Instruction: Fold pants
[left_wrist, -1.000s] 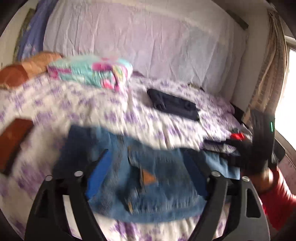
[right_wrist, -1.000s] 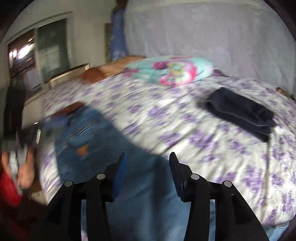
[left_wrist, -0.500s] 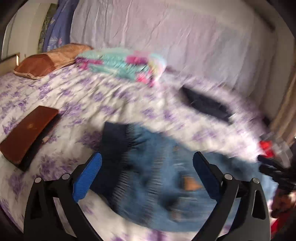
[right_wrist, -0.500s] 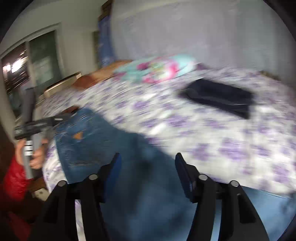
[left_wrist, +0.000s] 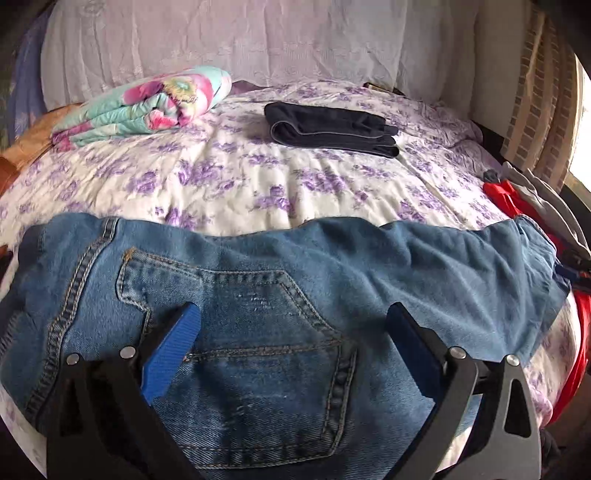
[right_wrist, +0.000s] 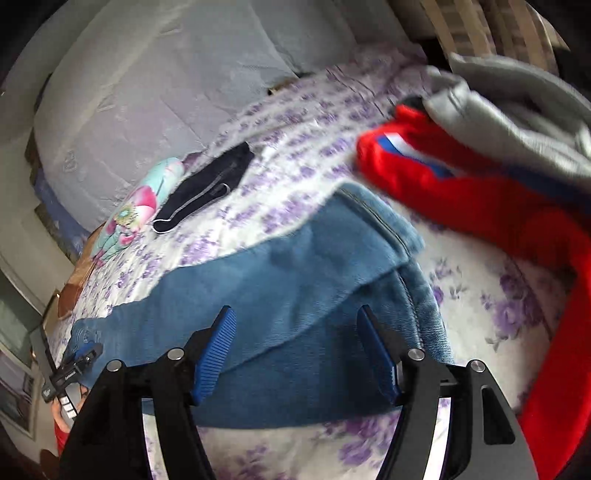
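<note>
Blue jeans (left_wrist: 295, 280) lie flat across the near side of the bed, back pocket up. My left gripper (left_wrist: 291, 314) hovers just over the pocket and waist end, open wide, with nothing between its blue pads (left_wrist: 173, 343). In the right wrist view the leg end of the jeans (right_wrist: 295, 266) lies with one hem layered over the other. My right gripper (right_wrist: 295, 314) hangs over that end; its jaws are opening and grip nothing. The left gripper (right_wrist: 74, 365) shows small at the far left of this view, held by a hand.
Folded dark pants (left_wrist: 332, 129) and a folded floral blanket (left_wrist: 147, 103) lie farther back on the purple-flowered bed sheet (left_wrist: 258, 177). A red garment (right_wrist: 461, 177) and a grey one (right_wrist: 517, 99) are heaped beyond the leg end. A curtain (left_wrist: 535, 110) hangs at the right.
Both grippers' jaws stand wider than before. The left one has come closer over the waist and pocket. The right one has swung along the legs to the hems and rolled, bringing the red garment into view.
</note>
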